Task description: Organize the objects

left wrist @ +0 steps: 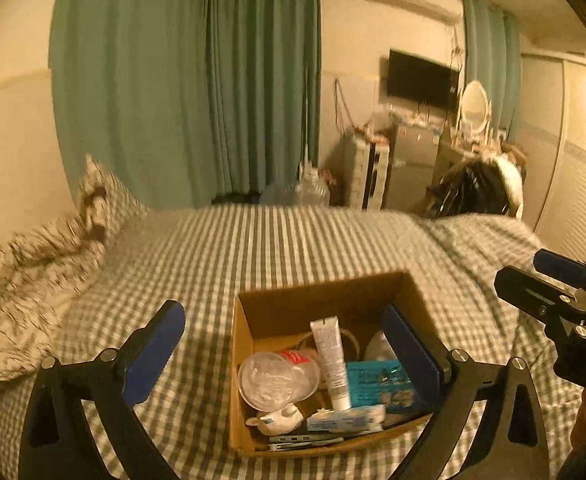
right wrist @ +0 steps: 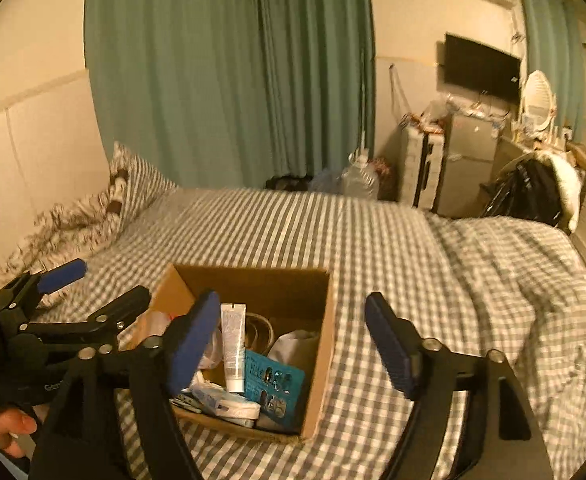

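Left wrist view. Box (left wrist: 249, 344) on the gingham bed (left wrist: 253, 240), near centre, packed: tube (left wrist: 330, 360) upright, clear cup (left wrist: 277, 378) at left, teal card (left wrist: 377, 384) at right, white packet (left wrist: 349, 418) near. Left gripper (left wrist: 289, 344): jaws wide apart, empty, straddling the box's left side, touching nothing visible. Step, by judgement: between picks, box filled; next calls for choosing an item or closing out.

Right wrist view. Right gripper (right wrist: 293, 340): jaws wide apart, empty, astride the box's (right wrist: 321, 360) right wall. Tube (right wrist: 233, 348) stands inside, centre.
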Demonstrator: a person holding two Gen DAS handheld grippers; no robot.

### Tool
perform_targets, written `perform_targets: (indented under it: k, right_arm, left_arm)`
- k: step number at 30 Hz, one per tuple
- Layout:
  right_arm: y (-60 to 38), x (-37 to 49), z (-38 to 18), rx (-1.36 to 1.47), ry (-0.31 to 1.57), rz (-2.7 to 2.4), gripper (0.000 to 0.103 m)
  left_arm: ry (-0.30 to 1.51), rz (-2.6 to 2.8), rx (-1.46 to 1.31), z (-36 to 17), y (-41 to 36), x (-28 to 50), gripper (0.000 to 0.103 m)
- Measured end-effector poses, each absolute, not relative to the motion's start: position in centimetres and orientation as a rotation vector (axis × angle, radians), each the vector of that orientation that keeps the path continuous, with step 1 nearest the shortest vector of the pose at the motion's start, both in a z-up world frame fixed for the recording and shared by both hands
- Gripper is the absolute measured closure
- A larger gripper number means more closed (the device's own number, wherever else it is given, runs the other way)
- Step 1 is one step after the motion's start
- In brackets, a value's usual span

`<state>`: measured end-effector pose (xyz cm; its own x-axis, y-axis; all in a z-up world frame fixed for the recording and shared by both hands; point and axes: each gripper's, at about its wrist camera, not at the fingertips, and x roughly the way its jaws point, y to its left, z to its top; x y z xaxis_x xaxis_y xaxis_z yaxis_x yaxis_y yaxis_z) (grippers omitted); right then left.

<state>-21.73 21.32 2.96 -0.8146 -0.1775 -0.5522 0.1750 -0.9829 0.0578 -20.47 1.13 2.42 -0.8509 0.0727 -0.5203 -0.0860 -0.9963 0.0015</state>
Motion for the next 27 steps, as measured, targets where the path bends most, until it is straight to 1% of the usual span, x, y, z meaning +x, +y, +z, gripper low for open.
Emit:
perform_targets:
  k: [2,4,8,10,14,18,21,24,25,27]
  right_arm:
    - [21.6,-20.0,4.8,0.815,0.005,-2.855,0.02]
    - [21.8,-18.2,6.5,0.772,0.018,-2.877,0.013]
    - [22.2,-13.8,9.2,0.711,0.039,-2.925,0.008]
    - [22.5,-11.5,10.0,0.683,0.028,-2.94,0.001]
    - [23.1,-7.1,11.1,0.574,0.0,-2.969,0.0]
    - [23.2,-5.4,10.1,0.577,0.039,-3.015,0.0]
    - [22.9,-4.3,7.5,0.552,0.072,-3.055,0.0]
    - [22.4,-4.5,4.6,0.501,0.111,-3.015,0.0]
    - [22.2,-4.9,4.0,0.526,0.127,-3.018,0.0]
    - [22.0,-5.4,3.6,0.517,0.143,-3.041,0.0]
  left_arm:
    - [0.041,2.958,-0.778,4.0,1.1,-19.0,0.0]
    - [0.048,2.974,-0.717,5.9,1.0,-17.1,0.0]
    - [0.053,3.001,-0.625,8.0,0.4,-13.3,0.0]
    - [0.049,3.002,-0.58,8.5,0.2,-11.1,0.0]
    - [0.036,3.001,-0.59,8.2,0.2,-8.5,0.0]
    - [-0.023,3.028,-0.557,6.3,0.4,-6.6,0.0]
    - [-0.037,3.041,-0.521,2.9,0.8,-4.6,0.0]
    - [-0.034,3.051,-0.586,0.7,0.7,-5.1,0.0]
    - [-0.032,3.059,-0.633,0.3,0.5,-5.6,0.0]
    - [-0.046,3.104,-0.637,0.3,0.1,-6.0,0.0]
